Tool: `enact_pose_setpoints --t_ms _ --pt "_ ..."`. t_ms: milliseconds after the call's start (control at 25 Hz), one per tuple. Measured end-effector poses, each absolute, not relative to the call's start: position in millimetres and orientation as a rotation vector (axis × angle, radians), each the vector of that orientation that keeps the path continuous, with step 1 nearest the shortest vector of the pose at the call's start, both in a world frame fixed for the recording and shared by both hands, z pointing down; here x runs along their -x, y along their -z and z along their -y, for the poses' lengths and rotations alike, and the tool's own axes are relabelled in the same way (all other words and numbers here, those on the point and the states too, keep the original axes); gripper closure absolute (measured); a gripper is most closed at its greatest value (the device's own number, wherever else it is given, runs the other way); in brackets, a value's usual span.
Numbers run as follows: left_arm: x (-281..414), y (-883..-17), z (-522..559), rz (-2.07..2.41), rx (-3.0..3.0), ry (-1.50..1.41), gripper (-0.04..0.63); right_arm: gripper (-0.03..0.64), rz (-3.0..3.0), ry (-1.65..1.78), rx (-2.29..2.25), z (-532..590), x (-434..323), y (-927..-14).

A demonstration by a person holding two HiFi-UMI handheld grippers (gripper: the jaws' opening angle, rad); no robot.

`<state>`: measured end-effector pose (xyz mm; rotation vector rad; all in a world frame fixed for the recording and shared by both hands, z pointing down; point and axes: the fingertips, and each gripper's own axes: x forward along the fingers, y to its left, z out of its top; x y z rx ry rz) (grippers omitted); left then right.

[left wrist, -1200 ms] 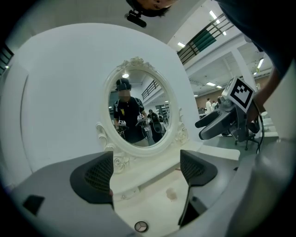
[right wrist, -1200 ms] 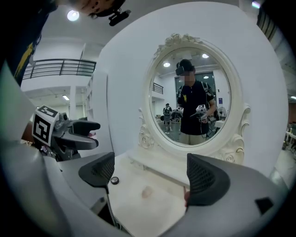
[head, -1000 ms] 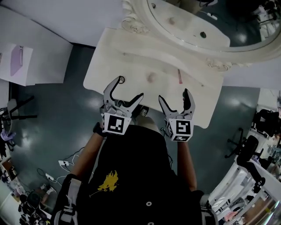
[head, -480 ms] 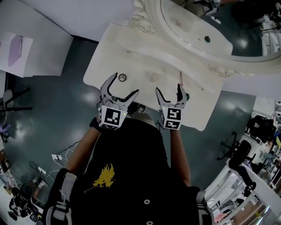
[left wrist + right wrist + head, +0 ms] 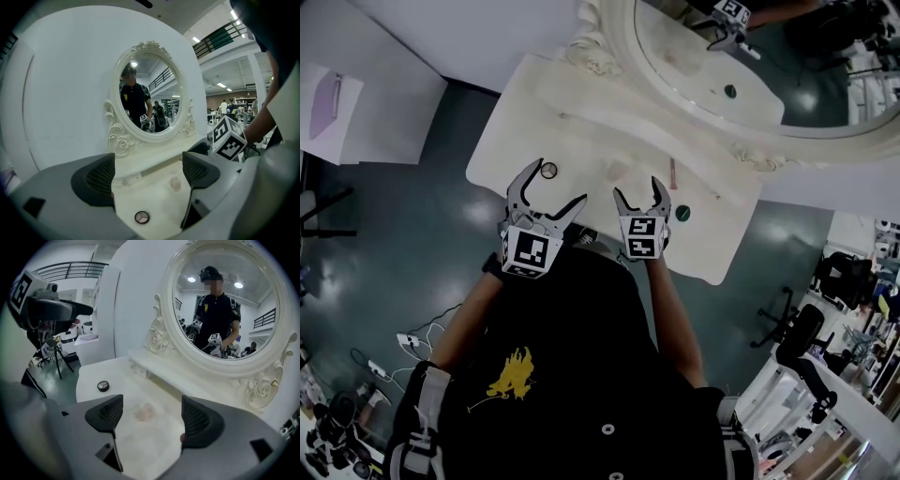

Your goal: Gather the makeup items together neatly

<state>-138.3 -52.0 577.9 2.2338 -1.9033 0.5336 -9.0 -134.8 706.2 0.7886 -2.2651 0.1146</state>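
White dressing table (image 5: 581, 141), head view: compact (image 5: 548, 170), pale puff (image 5: 617, 169), pink stick (image 5: 672, 173) and green disc (image 5: 682, 213) lie apart, ungathered; left gripper (image 5: 553, 185) and right gripper (image 5: 638, 190) hover at its edge. Left gripper view: jaws spread, empty, over the compact (image 5: 141, 217). Right gripper view: jaws apart, just been closing, nothing pinched, seemingly lining up the pale puff (image 5: 145, 412). No legible writing

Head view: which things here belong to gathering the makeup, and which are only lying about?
For the job, all on the dressing table:
- round compact
- pale puff
- pink pencil
- dark green round item

Just lying about, off the table:
- sheet of paper
- floor cables
- dark chair
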Motion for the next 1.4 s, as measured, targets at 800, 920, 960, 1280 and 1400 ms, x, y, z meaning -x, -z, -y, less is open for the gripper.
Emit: enact_pose_setpoints --t_ms 800,920,960,1280,1400 --pt "160.3 -549.4 68.5 1.963 -2.283 -0.615 0.138 0.347 2.137 -0.218 -0.706 120.6 22.0 -801.3" --pt "154.8 -546.1 73.6 1.966 -2.297 -0.608 0.138 0.357 2.126 -0.231 -0.704 127.2 21.9 -806.6" --pt "152.7 -545.8 74.2 1.963 -2.303 -0.602 0.138 0.358 2.122 -0.236 -0.707 128.7 23.0 -808.0" --pt "151.4 -548.9 67.4 1.951 -2.325 -0.633 0.138 0.434 2.097 -0.246 -0.720 130.1 35.8 -821.6" --pt "158.8 -542.9 66.7 1.969 -2.310 -0.618 0.138 0.467 2.080 -0.264 -0.758 130.9 30.4 -819.8"
